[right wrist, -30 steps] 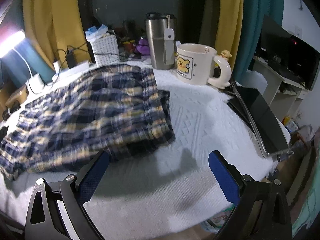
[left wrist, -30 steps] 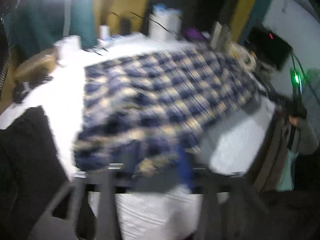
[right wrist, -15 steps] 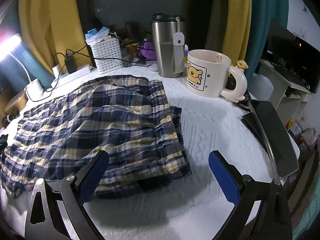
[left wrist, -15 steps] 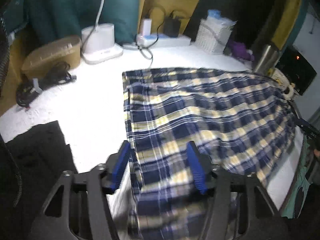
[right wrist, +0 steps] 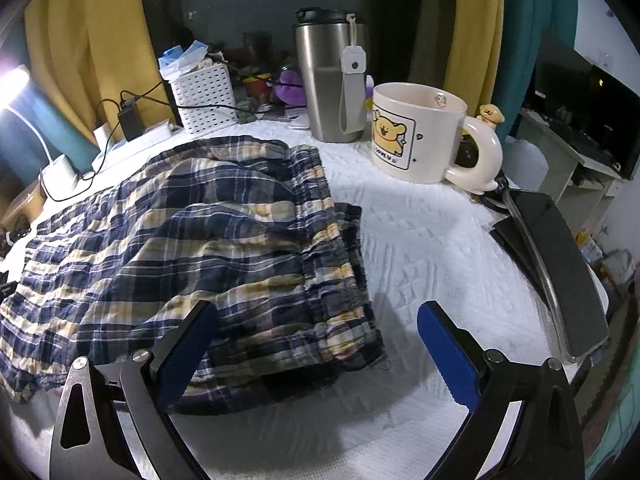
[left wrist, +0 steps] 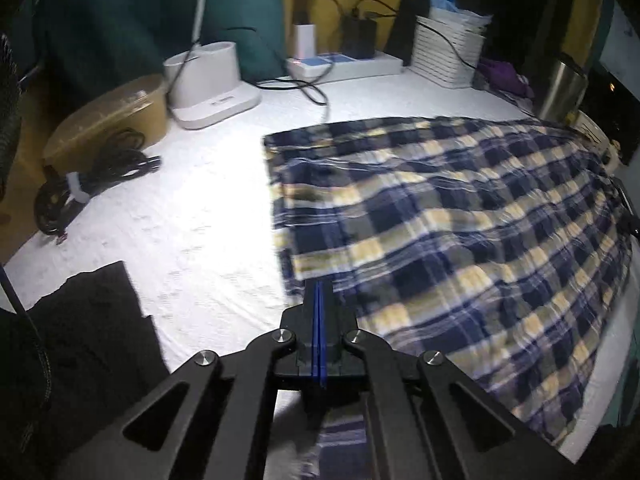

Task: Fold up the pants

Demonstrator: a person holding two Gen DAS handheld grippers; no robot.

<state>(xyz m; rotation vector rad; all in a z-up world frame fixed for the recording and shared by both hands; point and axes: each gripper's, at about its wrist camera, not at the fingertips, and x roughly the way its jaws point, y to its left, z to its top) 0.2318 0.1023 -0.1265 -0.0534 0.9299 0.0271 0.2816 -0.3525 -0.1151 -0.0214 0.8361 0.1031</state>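
Observation:
Blue and yellow plaid pants (left wrist: 460, 224) lie spread on the white table cloth (left wrist: 192, 216), and show in the right wrist view (right wrist: 208, 248) with the waistband end folded near the table middle. My left gripper (left wrist: 319, 292) is shut at the near leg hem; plaid cloth shows under its fingers, so it seems shut on the hem. My right gripper (right wrist: 316, 340) is open and empty, just above the waistband corner.
A cream bear mug (right wrist: 420, 136), a steel tumbler (right wrist: 328, 80) and a white basket (right wrist: 204, 96) stand at the back. A dark tablet (right wrist: 560, 260) lies at the right edge. A black cloth (left wrist: 80, 340), coiled cable (left wrist: 92, 176), lamp base (left wrist: 212, 80) sit left.
My left gripper has come down onto the leg hem and shut. My right gripper has moved closer to the waistband, still open.

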